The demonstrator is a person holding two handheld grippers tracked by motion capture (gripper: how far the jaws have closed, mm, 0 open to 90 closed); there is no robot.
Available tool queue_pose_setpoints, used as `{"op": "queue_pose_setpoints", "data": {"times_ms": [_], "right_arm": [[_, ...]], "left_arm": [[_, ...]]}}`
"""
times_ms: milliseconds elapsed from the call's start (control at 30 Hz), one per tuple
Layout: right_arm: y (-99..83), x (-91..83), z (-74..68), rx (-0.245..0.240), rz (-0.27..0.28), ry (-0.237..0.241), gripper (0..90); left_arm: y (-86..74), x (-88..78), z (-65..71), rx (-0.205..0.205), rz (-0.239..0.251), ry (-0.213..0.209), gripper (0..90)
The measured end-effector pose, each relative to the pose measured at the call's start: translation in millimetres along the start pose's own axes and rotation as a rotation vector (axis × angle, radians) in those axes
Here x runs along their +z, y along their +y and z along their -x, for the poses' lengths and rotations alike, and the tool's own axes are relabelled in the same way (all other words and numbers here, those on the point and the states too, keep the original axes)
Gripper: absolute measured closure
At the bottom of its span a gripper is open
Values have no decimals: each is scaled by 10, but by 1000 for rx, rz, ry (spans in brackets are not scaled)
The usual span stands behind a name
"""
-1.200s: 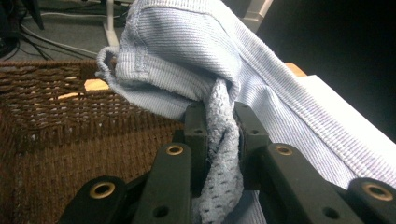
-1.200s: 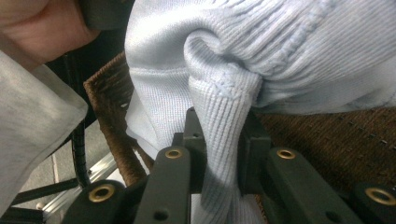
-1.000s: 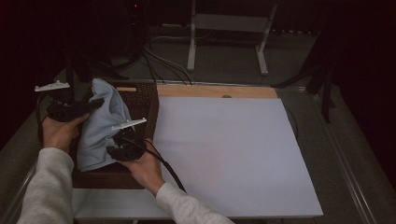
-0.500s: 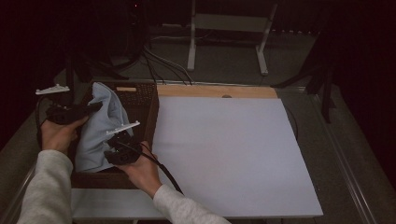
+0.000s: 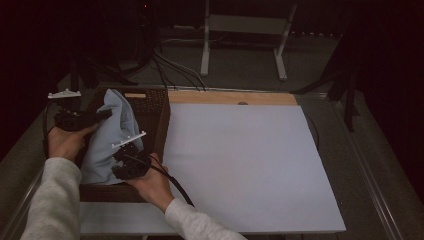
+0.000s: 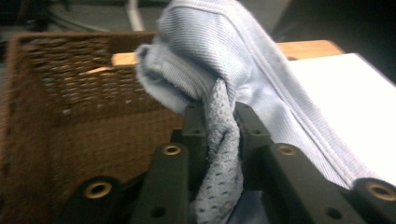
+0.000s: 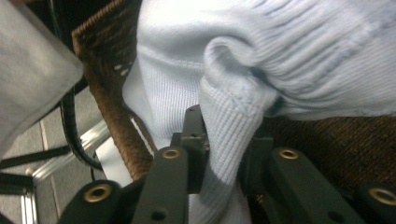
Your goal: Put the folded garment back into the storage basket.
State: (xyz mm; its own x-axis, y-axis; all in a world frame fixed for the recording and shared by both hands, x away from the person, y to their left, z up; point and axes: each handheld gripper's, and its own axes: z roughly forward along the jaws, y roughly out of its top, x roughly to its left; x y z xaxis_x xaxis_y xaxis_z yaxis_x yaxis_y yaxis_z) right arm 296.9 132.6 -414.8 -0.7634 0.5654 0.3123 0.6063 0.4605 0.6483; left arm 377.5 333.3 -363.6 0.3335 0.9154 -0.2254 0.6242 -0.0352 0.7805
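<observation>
A light blue knitted garment (image 5: 107, 137) is pinched by both hand-held grippers, left (image 5: 102, 115) and right (image 5: 131, 150), jaws just loosened, over the wicker basket (image 5: 161, 117) at the worktop's (image 5: 240, 165) nine o'clock, seemingly for lifting out.

A dim lab or recording studio, not a home: a desk (image 5: 350, 165) topped by a plain white board (image 5: 250, 165), black cables (image 5: 170, 70) trailing across the grey floor, and a metal equipment stand (image 5: 242, 37) at the far side.

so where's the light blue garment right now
In the high view the light blue garment is at the table's left, bunched in the brown wicker basket, beside the white board.
</observation>
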Motion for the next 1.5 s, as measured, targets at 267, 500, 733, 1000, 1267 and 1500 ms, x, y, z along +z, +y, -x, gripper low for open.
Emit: {"op": "queue_pose_setpoints", "data": {"times_ms": [267,500,733,1000,1267,1500], "right_arm": [[-14,-96,-25,-54,45,-42,158],[-55,-93,7,-73,37,-28,95],[-60,-144,72,-70,64,-26,70],[-45,-263,129,-75,92,-26,70],[-56,-372,229,-76,112,-38,70],[-76,-449,327,-74,121,-56,70]], "left_arm": [[26,26,39,-27,24,57,139],[28,17,46,-27,34,41,2],[36,-3,60,-38,68,18,0],[35,0,134,-4,94,30,0],[27,-2,215,33,96,20,0],[14,7,301,51,86,16,0]]}}
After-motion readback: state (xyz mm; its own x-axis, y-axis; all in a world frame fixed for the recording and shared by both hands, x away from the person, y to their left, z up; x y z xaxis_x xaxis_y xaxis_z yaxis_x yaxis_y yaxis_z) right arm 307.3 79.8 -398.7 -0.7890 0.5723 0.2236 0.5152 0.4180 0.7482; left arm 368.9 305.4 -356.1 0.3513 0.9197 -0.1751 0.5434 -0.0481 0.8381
